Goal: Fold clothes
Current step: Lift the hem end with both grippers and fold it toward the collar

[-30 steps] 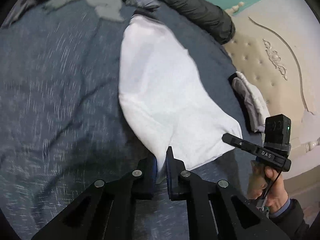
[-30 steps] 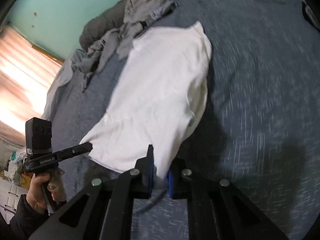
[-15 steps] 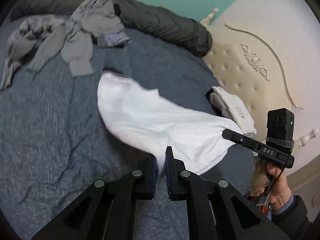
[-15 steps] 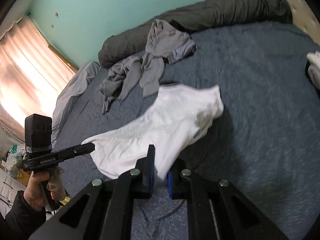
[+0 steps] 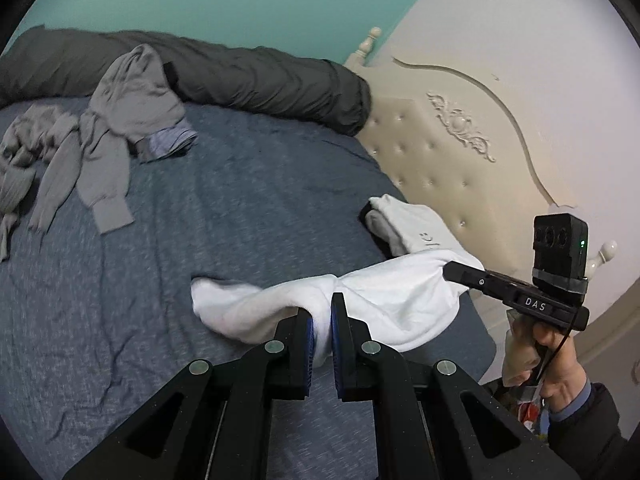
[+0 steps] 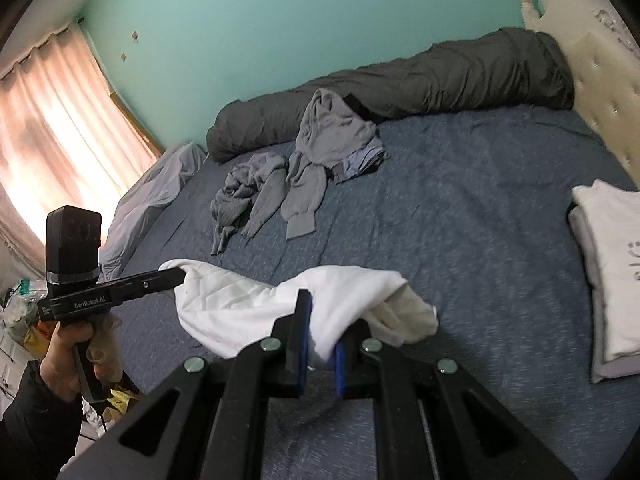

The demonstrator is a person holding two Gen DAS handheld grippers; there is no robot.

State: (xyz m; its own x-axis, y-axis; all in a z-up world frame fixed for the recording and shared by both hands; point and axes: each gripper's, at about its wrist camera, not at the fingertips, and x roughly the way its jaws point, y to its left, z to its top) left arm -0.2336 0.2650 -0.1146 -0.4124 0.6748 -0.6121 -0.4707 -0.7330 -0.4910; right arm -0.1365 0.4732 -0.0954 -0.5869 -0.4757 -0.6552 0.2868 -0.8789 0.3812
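A white garment (image 5: 396,296) hangs bunched in the air above the blue-grey bed (image 5: 240,208), stretched between both grippers. My left gripper (image 5: 320,316) is shut on one of its edges, cloth pinched between the blue pads. My right gripper (image 6: 324,320) is shut on another edge of the same white garment (image 6: 240,304). Each gripper shows in the other's view: the right gripper (image 5: 452,270) at the garment's right end with a hand on its handle, the left gripper (image 6: 178,274) at the garment's left end. The garment's lower part sags toward the sheet.
A heap of grey sweaters (image 6: 312,148) lies at the far middle of the bed, before a rolled dark grey duvet (image 6: 400,80). A folded stack of white and grey clothes (image 6: 608,260) lies by the cream headboard (image 5: 460,152). Curtains (image 6: 48,120) hang beyond the bed's left side.
Both grippers have risen, still shut on the white garment. It lay spread on the bed before; now it is lifted off and hangs bunched between them.
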